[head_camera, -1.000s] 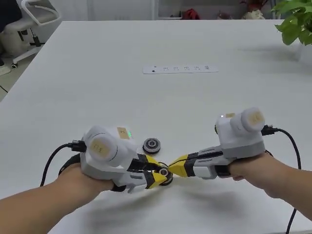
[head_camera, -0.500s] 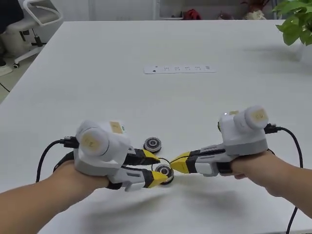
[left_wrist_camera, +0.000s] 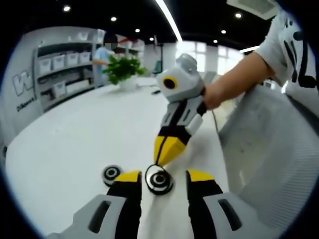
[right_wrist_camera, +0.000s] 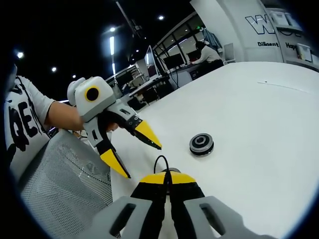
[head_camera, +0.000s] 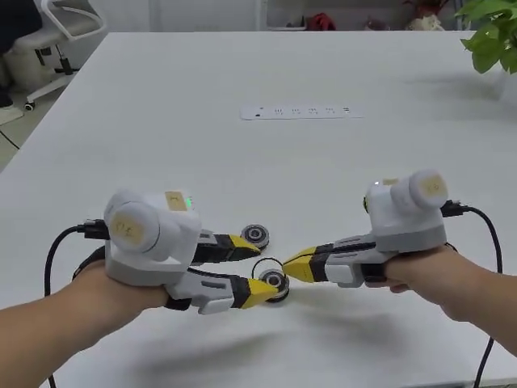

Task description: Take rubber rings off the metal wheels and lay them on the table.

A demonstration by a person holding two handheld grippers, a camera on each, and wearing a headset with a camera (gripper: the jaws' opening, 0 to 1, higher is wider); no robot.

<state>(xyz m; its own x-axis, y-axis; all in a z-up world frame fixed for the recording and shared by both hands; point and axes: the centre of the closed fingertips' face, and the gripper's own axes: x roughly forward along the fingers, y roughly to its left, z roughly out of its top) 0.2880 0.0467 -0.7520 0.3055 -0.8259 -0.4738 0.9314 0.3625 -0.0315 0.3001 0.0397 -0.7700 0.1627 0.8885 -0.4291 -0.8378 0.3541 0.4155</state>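
A small metal wheel point(head_camera: 275, 282) point(left_wrist_camera: 159, 182) lies on the white table point(head_camera: 307, 178), between the spread yellow-tipped jaws of my left gripper point(head_camera: 265, 265) point(left_wrist_camera: 163, 175), which is open and touches nothing. My right gripper point(head_camera: 291, 266) point(right_wrist_camera: 168, 179) is shut on a thin black rubber ring point(head_camera: 266, 263) point(right_wrist_camera: 160, 162). The ring stands up as a loop over the wheel; whether it still hangs on the wheel is unclear. A second wheel point(head_camera: 256, 235) point(right_wrist_camera: 202, 144) point(left_wrist_camera: 112, 174) with its black ring on lies just beyond the left gripper's far jaw.
A white power strip point(head_camera: 297, 112) lies flat at mid-table. A green plant point(head_camera: 493, 36) stands at the far right corner and an office chair point(head_camera: 56, 32) off the table's far left. Cables trail from both grippers toward the near edge.
My left gripper has let go of the wheel, opened wide and drawn back to the left. My right gripper stays shut on the ring, now a raised loop.
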